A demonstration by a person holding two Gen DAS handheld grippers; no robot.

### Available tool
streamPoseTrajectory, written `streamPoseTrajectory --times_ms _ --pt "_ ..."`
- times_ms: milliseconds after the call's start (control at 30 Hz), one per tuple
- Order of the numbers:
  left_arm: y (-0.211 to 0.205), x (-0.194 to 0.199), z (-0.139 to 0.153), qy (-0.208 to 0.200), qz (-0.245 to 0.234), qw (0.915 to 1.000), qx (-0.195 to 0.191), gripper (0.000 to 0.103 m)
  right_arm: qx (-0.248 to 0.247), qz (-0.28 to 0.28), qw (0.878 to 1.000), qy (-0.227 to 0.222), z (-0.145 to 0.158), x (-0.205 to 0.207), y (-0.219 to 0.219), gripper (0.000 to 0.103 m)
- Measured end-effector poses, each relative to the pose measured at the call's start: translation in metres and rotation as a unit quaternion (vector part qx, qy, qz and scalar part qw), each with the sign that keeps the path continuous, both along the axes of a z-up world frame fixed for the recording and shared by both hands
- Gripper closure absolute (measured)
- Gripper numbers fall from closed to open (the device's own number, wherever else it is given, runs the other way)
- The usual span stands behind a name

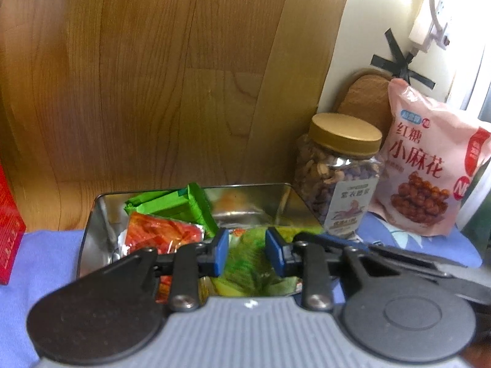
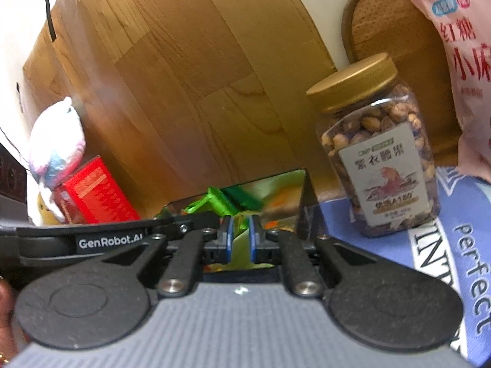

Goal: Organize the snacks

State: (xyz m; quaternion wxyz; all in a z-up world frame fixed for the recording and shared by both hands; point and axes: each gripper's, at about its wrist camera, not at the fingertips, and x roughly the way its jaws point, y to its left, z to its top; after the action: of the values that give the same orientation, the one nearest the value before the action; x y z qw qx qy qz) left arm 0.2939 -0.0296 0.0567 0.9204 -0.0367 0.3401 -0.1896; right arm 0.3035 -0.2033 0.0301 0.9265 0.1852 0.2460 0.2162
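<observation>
Hovering over a shiny metal tin (image 1: 92, 230), the left gripper (image 1: 247, 251) has its two blue-padded fingers parted with nothing between them. The tin sits on a lilac cloth (image 1: 46, 254) against a wood-grain panel (image 1: 153, 76). Three wrapped snacks can be counted inside it: one green packet (image 1: 181, 207) toward the back, one red-orange packet (image 1: 159, 236) at the left, and one yellow-green packet (image 1: 245, 263) beneath the fingers, partly covered by the gripper.

Just right of the tin stands one clear jar of nuts (image 1: 337, 178) with a gold lid. Beside that leans one pink bag (image 1: 426, 165) printed with Chinese characters, in front of a brown mat. One red box (image 1: 9, 227) is cut off at the left edge.

From the right wrist view, the right gripper (image 2: 240, 239) is held low at the tin's near edge, its pads drawn close together with a narrow gap. Green wrapper shows in that gap, but whether the pads pinch it cannot be told. The tin's near half is hidden behind the gripper. One pastel soft toy (image 2: 58, 141) rests on top of the red box, blurred.
</observation>
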Motion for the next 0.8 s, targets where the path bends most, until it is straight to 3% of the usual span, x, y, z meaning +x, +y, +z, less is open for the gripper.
streamPoseTrajectory --times_ms 167,333,500,633,733,800 --pt "0.003 0.004 -0.006 0.006 0.009 0.9999 0.006 0.076 -0.008 -0.017 1.000 -0.013 0.001 -0.004 -0.004 0.086" --pt "0.022 -0.012 0.003 0.005 0.016 0.9996 -0.021 0.075 0.008 -0.007 1.000 -0.012 0.006 -0.030 -0.020 0.082" --pt "0.037 -0.057 0.004 0.014 -0.026 0.9983 -0.050 0.073 0.040 0.042 0.997 0.042 -0.009 -0.076 -0.043 0.072" --pt "0.028 -0.089 -0.030 0.069 -0.073 0.9930 -0.061 0.071 0.024 0.065 0.993 0.100 -0.034 -0.114 -0.050 0.072" --pt "0.017 -0.103 -0.059 0.109 -0.087 0.9888 -0.054 0.063 0.007 0.078 0.990 0.119 -0.048 -0.141 -0.049 0.072" --pt "0.017 -0.117 -0.066 0.095 -0.082 0.9907 -0.053 0.063 0.001 0.074 0.991 0.116 -0.050 -0.154 -0.046 0.072"
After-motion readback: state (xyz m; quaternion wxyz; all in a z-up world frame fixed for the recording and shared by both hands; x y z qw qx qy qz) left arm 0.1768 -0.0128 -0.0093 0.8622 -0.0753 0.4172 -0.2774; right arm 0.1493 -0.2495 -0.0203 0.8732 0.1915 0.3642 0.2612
